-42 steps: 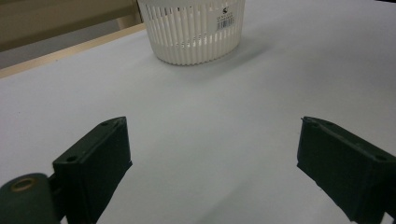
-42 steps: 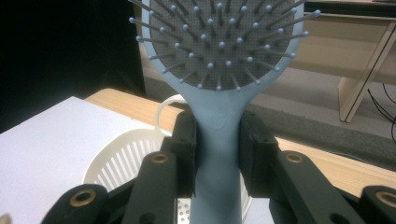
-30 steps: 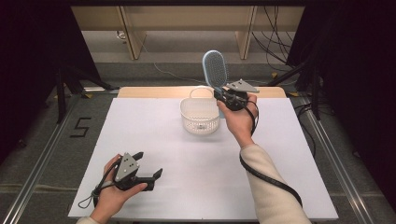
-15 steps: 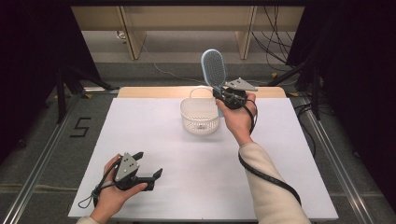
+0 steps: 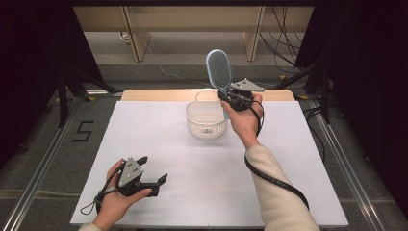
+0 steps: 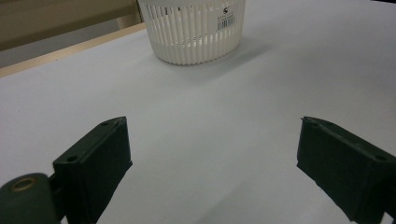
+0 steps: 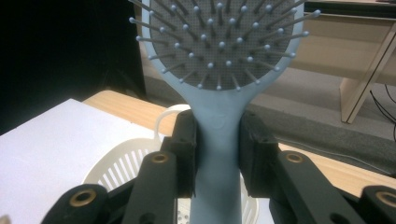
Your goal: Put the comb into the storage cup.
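A light blue hairbrush (image 5: pixel 219 66) with a grey bristle pad stands upright above the far right rim of a white slatted basket (image 5: pixel 206 119). My right gripper (image 5: pixel 230 96) is shut on its handle, head pointing up. In the right gripper view the handle (image 7: pixel 217 154) is pinched between both black jaws, with the basket (image 7: pixel 135 170) just below. My left gripper (image 5: pixel 153 174) rests low near the table's front left, held in a hand, jaws open. In the left gripper view nothing lies between its fingers (image 6: pixel 95 161), and the basket (image 6: pixel 196 28) stands farther off.
A white sheet (image 5: pixel 144 144) covers the table, with a wooden strip (image 5: pixel 159 94) along the far edge. The basket has a thin loop handle (image 5: pixel 204 91). Black cables trail from both grippers. Metal rails flank the table; a shelf frame stands beyond.
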Available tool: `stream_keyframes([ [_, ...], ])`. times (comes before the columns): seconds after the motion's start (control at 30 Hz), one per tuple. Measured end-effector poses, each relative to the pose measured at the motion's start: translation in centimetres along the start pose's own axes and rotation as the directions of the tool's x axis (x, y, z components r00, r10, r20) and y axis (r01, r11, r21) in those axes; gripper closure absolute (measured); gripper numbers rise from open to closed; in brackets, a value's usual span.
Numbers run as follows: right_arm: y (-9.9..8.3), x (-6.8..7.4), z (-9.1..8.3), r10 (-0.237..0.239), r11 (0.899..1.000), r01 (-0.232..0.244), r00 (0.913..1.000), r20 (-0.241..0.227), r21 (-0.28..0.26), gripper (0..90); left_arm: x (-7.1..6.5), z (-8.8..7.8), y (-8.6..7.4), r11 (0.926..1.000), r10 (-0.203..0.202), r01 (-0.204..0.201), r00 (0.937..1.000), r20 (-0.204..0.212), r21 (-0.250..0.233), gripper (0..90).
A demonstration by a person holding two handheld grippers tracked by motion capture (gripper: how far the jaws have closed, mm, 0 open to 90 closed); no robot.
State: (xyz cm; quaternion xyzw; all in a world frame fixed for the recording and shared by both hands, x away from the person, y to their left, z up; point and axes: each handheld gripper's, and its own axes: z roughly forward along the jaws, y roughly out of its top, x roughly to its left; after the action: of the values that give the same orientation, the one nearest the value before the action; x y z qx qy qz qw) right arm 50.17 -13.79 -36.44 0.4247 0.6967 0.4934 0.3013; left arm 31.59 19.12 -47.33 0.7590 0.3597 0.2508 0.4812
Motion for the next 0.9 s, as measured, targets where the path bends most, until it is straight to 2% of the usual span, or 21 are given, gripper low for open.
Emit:
stream_keyframes([
  [0.9,0.43,0.49,0.85,-0.016,1.000,0.016,0.9999,-0.003,-0.002,70.5,0.02,0.07,-0.02,1.0000,-0.004,0.004,1.0000,0.004,0.000,9.2],
])
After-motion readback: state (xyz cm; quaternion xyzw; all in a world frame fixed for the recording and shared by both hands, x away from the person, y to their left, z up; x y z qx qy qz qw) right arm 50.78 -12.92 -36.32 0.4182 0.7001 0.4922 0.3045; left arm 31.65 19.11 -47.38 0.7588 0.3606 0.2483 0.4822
